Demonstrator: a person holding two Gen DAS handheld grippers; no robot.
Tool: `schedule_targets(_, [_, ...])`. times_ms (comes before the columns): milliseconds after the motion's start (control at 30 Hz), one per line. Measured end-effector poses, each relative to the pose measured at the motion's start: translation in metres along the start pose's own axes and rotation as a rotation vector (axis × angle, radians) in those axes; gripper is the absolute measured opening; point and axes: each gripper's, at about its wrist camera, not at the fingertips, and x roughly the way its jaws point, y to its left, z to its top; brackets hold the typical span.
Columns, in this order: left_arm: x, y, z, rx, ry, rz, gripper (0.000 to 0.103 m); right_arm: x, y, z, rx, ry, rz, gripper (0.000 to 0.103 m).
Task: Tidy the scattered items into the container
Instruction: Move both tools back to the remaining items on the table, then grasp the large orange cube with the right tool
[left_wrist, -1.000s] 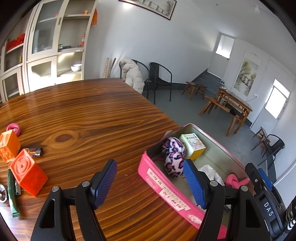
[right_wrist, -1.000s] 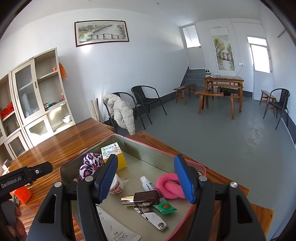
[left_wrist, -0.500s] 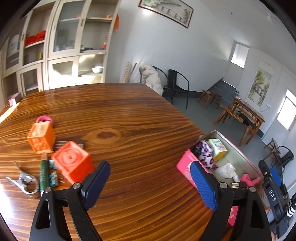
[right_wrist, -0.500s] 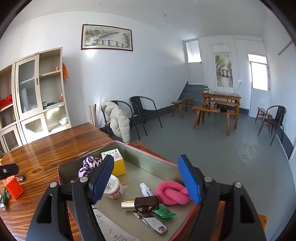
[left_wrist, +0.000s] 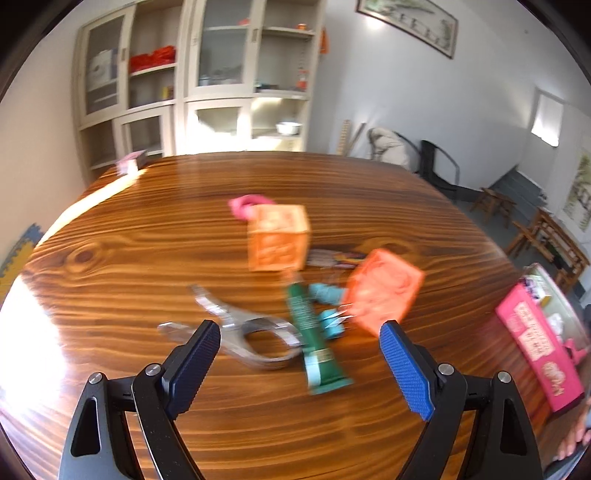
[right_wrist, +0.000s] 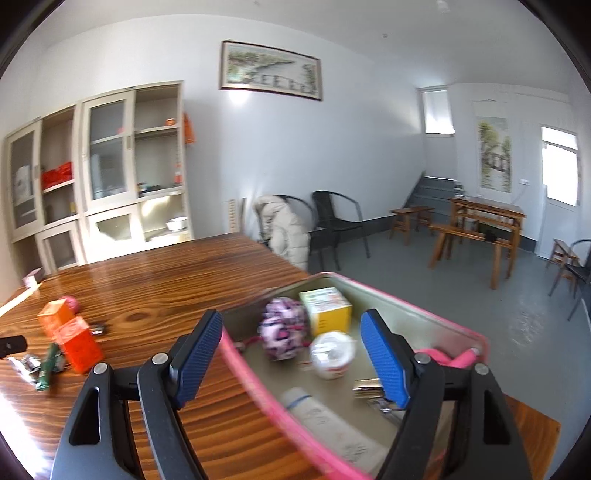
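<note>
The pink-rimmed tin (right_wrist: 424, 317) holds a leopard-print pouch (right_wrist: 282, 328), yellow box (right_wrist: 327, 308) and tape roll (right_wrist: 332, 354). Left gripper (left_wrist: 299, 363) (jaws spread, empty) hovers over the green tube (left_wrist: 312, 332); right gripper (right_wrist: 291, 354) gapes above the tin.

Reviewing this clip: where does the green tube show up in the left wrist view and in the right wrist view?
Left wrist view: the green tube lies on the table at lower centre, between the open jaws, beside the metal clip.
Right wrist view: the same tube sits small at the far left edge, on the table.
Shared landmark: the red-orange cube right next to the tube.
</note>
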Motion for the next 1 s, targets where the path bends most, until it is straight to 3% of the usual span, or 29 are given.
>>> schedule_targets(200, [0.005,0.041,-0.009,-0.042,0.031,0.044,0.090,0.023,0.058,0.002,-0.063,0.178,0.295,0.083])
schedule_targets(333, [0.004,0.051,-0.009,-0.069,0.035,0.041,0.090,0.045,0.101,-0.005,-0.112,0.284,0.431,0.083])
schedule_targets(600, [0.003,0.050,-0.009,-0.073,0.053,0.023,0.090,0.079,0.164,-0.016,-0.188,0.379,0.551,0.083])
schedule_targets(867, [0.007,0.050,-0.009,-0.082,0.070,0.019,0.090,0.106,0.205,-0.021,-0.198,0.424,0.578,0.083])
schedule_targets(1000, [0.007,0.049,-0.010,-0.077,0.072,0.018,0.090,0.112,0.216,-0.025,-0.220,0.422,0.542,0.084])
